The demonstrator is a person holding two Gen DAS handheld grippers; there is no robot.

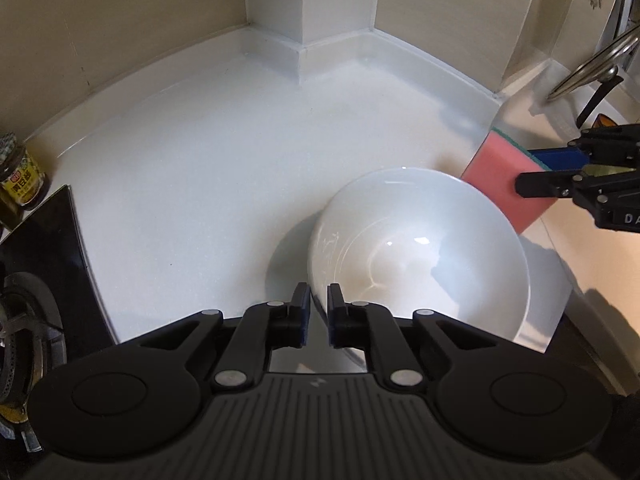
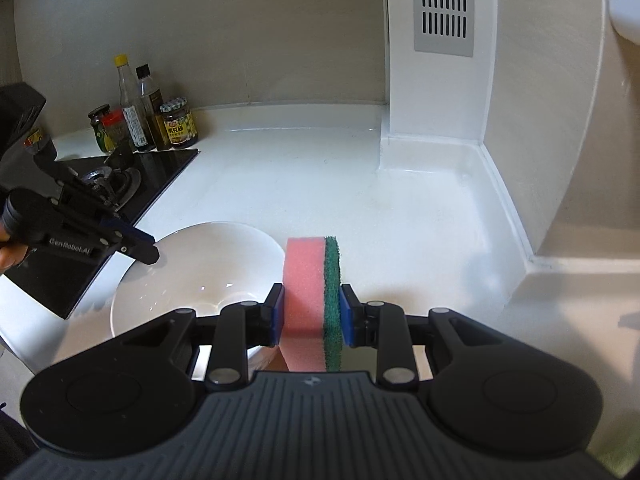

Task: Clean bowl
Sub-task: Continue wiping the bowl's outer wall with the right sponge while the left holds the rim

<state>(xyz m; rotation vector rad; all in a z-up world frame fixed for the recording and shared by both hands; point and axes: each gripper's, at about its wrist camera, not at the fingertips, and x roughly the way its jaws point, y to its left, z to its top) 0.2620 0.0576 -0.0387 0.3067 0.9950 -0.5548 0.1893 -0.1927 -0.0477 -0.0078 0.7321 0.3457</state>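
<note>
My left tongs (image 1: 318, 314) pinch the near rim of the white bowl (image 1: 416, 256), tipped up mid-counter (image 1: 200, 168); right tongs (image 2: 311, 314) clamp the pink-and-green sponge (image 2: 312, 300) just beside it. Next, scrubbing inside.

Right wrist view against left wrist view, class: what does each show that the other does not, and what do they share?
Only the right wrist view shows the vent grille and two tall bottles. Only the left wrist view shows the metal faucet. Both show the white bowl, gripped at its rim by the left gripper, the pink and green sponge clamped in the right gripper, the stove and the yellow-labelled jar.
</note>
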